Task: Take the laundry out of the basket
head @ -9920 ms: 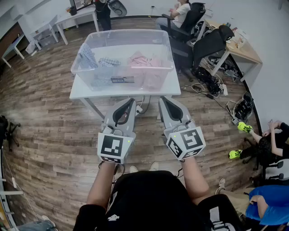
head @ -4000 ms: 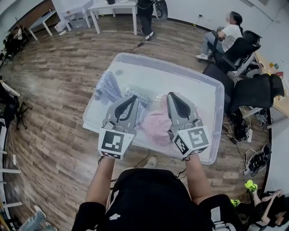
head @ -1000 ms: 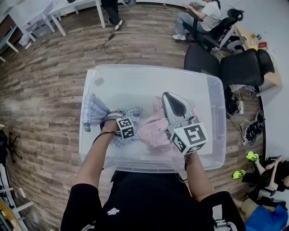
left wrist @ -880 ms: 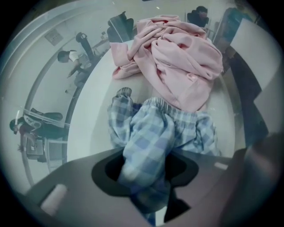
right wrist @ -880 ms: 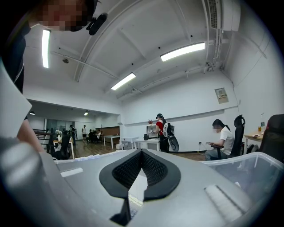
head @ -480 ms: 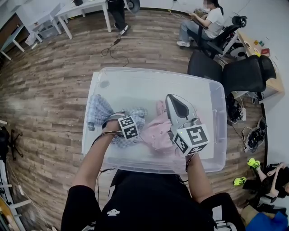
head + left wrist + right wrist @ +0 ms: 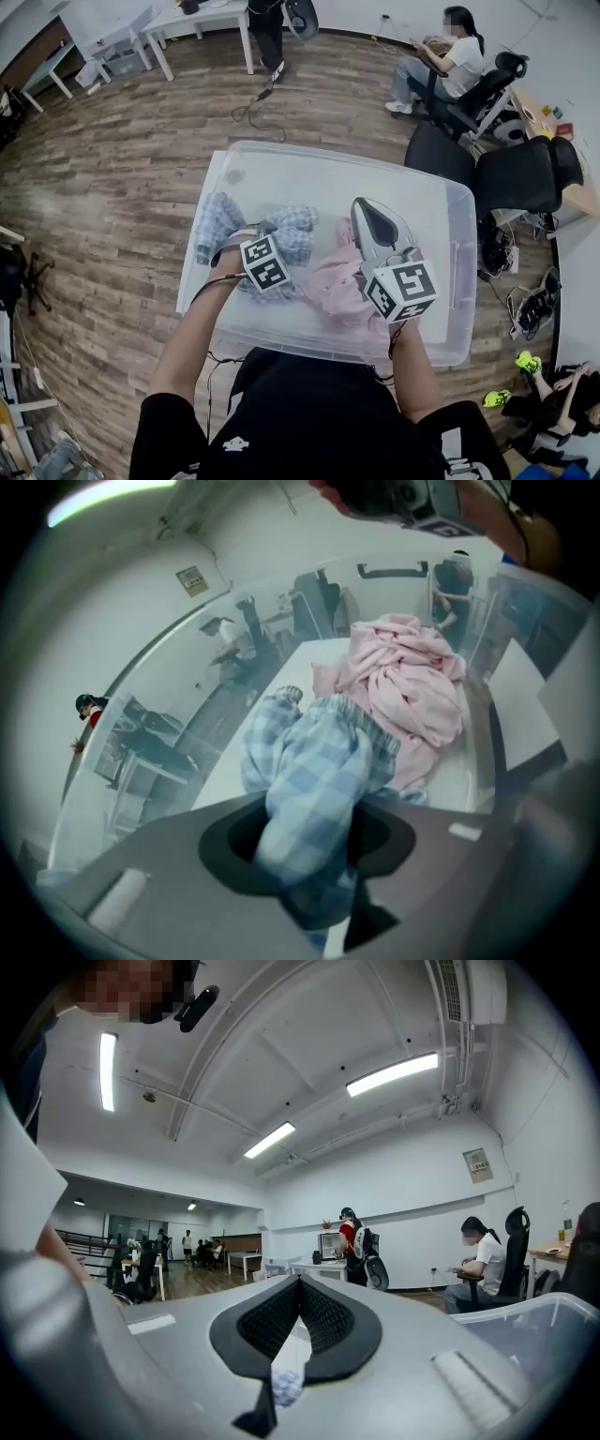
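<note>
Basket (image 7: 328, 173) holds pink clothing (image 7: 403, 682) and a blue checked garment (image 7: 314, 761), which the left tool (image 7: 309, 841) has just clamped; right tool (image 7: 298, 1312) closed, empty.

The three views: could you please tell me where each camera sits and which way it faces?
Head view: on the person's head, steeply down into the clear bin; shows forearms, left gripper, right gripper.
Left gripper view: on the left gripper, down into the bin; jaws just closed on the blue checked garment, pink garment beyond.
Right gripper view: on the right gripper, level across the office; jaws shut.
Shared: head and left gripper views both show the two garments.
</note>
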`<act>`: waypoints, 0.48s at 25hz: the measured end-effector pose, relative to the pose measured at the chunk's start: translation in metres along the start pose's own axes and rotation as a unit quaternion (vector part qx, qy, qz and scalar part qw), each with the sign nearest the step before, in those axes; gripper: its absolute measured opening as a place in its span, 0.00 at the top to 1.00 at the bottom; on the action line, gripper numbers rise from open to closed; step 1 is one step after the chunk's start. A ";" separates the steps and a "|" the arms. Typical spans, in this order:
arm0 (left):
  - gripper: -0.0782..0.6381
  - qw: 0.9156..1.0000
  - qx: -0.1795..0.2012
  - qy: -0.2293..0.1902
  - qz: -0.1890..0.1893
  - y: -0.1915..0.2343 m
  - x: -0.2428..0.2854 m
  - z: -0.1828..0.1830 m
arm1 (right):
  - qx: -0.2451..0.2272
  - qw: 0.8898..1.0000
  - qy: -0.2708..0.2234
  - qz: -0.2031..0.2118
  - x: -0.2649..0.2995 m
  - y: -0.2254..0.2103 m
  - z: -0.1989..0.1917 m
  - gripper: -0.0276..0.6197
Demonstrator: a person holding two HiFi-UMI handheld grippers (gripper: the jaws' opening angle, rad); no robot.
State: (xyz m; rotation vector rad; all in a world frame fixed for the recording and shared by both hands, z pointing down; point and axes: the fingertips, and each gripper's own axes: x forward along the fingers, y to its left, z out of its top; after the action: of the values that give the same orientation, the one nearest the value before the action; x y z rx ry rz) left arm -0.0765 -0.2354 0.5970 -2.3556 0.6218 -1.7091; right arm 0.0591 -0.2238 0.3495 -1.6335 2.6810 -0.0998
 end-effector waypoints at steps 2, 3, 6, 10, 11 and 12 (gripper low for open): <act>0.66 0.999 -0.018 -0.020 0.020 0.011 -0.016 0.007 | 0.000 1.000 -0.001 0.003 0.000 0.000 0.001 0.96; 0.66 0.999 -0.028 -0.031 0.032 0.017 -0.024 0.011 | 0.000 1.000 -0.002 0.004 0.000 0.000 0.002 0.96; 0.66 0.994 -0.057 -0.069 0.069 0.038 -0.055 0.024 | 0.000 1.000 -0.002 0.010 0.001 0.000 0.003 0.96; 0.66 0.982 -0.087 -0.114 0.121 0.069 -0.100 0.034 | -0.001 1.000 0.000 0.017 0.005 0.002 0.002 0.96; 0.66 0.979 -0.093 -0.125 0.134 0.076 -0.112 0.036 | -0.002 1.000 0.000 0.019 0.006 0.003 0.002 0.96; 0.66 0.975 -0.100 -0.136 0.148 0.083 -0.124 0.037 | -0.002 1.000 0.001 0.022 0.007 0.004 0.001 0.96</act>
State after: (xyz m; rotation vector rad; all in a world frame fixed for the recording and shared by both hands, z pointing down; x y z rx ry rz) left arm -0.0935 -0.2615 0.4464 -2.4153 1.0709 -1.2242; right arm 0.0522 -0.2280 0.3483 -1.5763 2.7179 -0.0956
